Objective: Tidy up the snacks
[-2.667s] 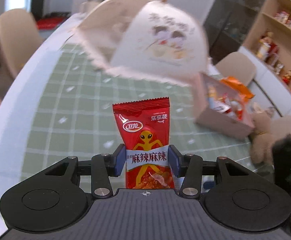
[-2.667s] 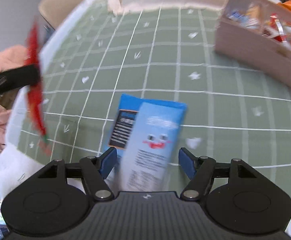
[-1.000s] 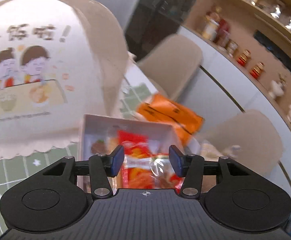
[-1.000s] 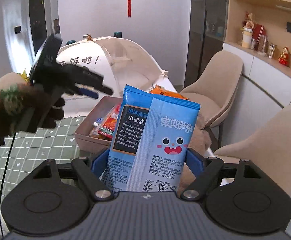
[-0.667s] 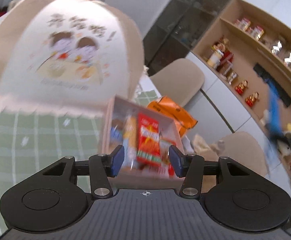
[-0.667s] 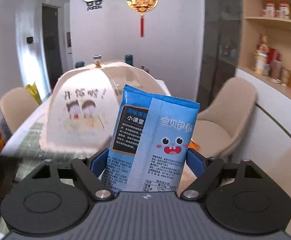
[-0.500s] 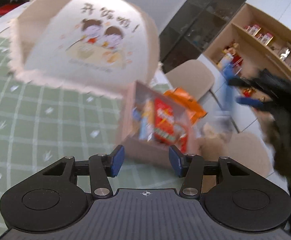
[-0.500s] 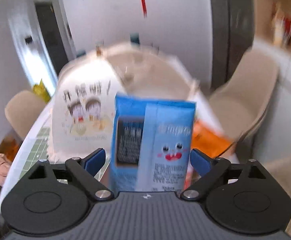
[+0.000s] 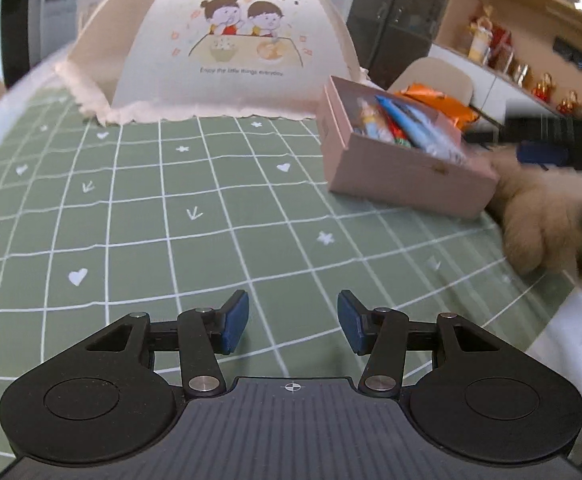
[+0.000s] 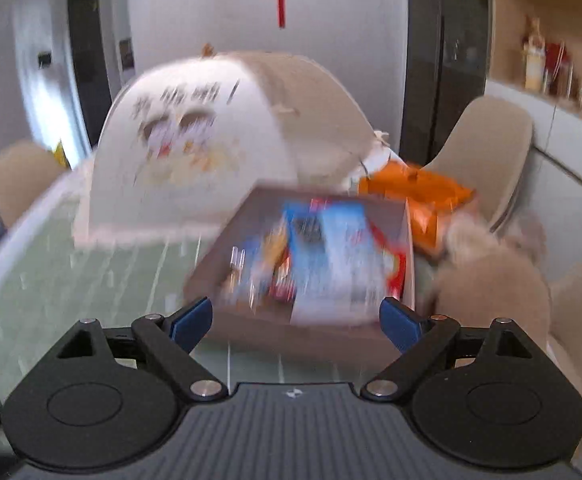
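A pink cardboard box (image 9: 403, 176) of snack packets stands on the green checked tablecloth (image 9: 171, 220), right of the middle. The blue packet (image 9: 423, 128) lies on top of the other snacks inside it. My left gripper (image 9: 291, 312) hangs open and empty over bare cloth, well short of the box. In the right wrist view my right gripper (image 10: 295, 318) stands wide open just before the box (image 10: 227, 248). The blue packet (image 10: 331, 252) rests in the box, blurred and clear of both pads. My right gripper (image 9: 547, 152) shows as a dark blur past the box.
A large cream food cover (image 9: 231, 40) with a cartoon print fills the back of the table. An orange bag (image 9: 439, 104) lies behind the box. A furry beige sleeve (image 9: 543, 216) is at the box's right. Beige chairs (image 10: 487, 152) and shelves stand beyond the table's edge.
My right gripper came down to the box, widened and let go of the blue packet, which now lies in the box. My left gripper drew back from the box and sank toward the cloth.
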{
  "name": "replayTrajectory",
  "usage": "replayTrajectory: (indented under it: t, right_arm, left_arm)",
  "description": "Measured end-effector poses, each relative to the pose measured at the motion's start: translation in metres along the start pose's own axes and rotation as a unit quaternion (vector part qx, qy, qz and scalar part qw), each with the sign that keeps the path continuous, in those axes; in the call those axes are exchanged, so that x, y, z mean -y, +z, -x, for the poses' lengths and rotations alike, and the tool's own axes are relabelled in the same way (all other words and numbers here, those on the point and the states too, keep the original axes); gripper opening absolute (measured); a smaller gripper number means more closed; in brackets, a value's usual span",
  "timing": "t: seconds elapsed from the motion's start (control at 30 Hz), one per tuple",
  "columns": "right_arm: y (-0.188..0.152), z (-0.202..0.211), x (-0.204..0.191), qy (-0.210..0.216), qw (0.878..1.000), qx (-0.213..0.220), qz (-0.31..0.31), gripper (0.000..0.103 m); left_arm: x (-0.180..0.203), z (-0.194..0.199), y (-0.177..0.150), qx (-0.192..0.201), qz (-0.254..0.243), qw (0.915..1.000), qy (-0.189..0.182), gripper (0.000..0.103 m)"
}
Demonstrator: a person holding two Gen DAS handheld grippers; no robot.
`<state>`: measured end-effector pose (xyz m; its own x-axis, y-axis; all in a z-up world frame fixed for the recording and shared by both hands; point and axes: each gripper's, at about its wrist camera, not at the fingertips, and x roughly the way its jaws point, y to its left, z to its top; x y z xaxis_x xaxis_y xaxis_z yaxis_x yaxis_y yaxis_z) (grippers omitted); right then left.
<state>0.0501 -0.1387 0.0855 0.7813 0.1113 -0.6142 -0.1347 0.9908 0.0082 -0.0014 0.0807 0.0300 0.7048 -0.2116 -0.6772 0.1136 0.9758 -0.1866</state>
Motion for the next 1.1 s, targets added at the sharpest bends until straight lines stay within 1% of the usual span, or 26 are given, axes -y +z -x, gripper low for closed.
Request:
replayTrajectory:
  t: [0.03,0.1,0.17,0.23,0.37,0.4,0.47,0.53,0.63,0.77,0.87,1.1]
  right_arm:
    - [-0.017,-0.001,-0.010,-0.004,1.000,-0.012,0.008,0.091]
    - [-0.047,-0.003,-0.022,0.008,0.999,-0.046,0.011,0.091]
    - [-0.066,-0.006,-0.027,0.020,0.997,-0.068,0.002,0.091]
    - [-0.078,-0.010,-0.028,0.017,0.997,-0.075,-0.008,0.091]
    - [-0.083,-0.019,-0.023,0.012,0.996,-0.085,-0.022,0.091]
    - [-0.083,-0.021,-0.022,0.004,0.997,-0.079,-0.020,0.091]
    - [-0.086,-0.023,-0.022,-0.023,0.997,-0.075,-0.013,0.093]
    - [-0.091,-0.025,-0.019,-0.027,0.997,-0.067,-0.022,0.098]
    - [-0.095,-0.026,-0.016,-0.032,0.997,-0.057,-0.030,0.103]
    - [-0.097,-0.025,-0.015,-0.035,0.998,-0.045,-0.032,0.103]
    - [-0.102,-0.025,-0.014,-0.045,0.998,-0.020,-0.038,0.103]
    - [-0.102,-0.025,-0.012,-0.049,0.998,-0.016,-0.042,0.103]
  left_arm:
    - [0.001,-0.002,-0.003,0.004,-0.005,1.0000,0.005,0.054]
    - [0.004,-0.005,-0.007,0.005,-0.010,0.9999,0.008,0.054]
    - [0.006,-0.012,-0.012,0.005,-0.014,0.9999,0.007,0.054]
    - [0.013,-0.016,-0.015,0.020,-0.035,0.9991,0.015,0.054]
    - [0.028,-0.025,-0.019,0.038,-0.080,0.9952,0.042,0.055]
    - [0.031,-0.027,-0.020,0.043,-0.085,0.9942,0.050,0.056]
    - [0.033,-0.029,-0.022,0.053,-0.079,0.9938,0.058,0.057]
    - [0.035,-0.030,-0.022,0.055,-0.082,0.9933,0.060,0.057]
    - [0.033,-0.032,-0.020,0.057,-0.077,0.9937,0.057,0.057]
    - [0.033,-0.034,-0.019,0.060,-0.081,0.9934,0.055,0.057]
    - [0.033,-0.034,-0.019,0.060,-0.081,0.9934,0.055,0.057]
    - [0.035,-0.034,-0.019,0.060,-0.081,0.9931,0.059,0.057]
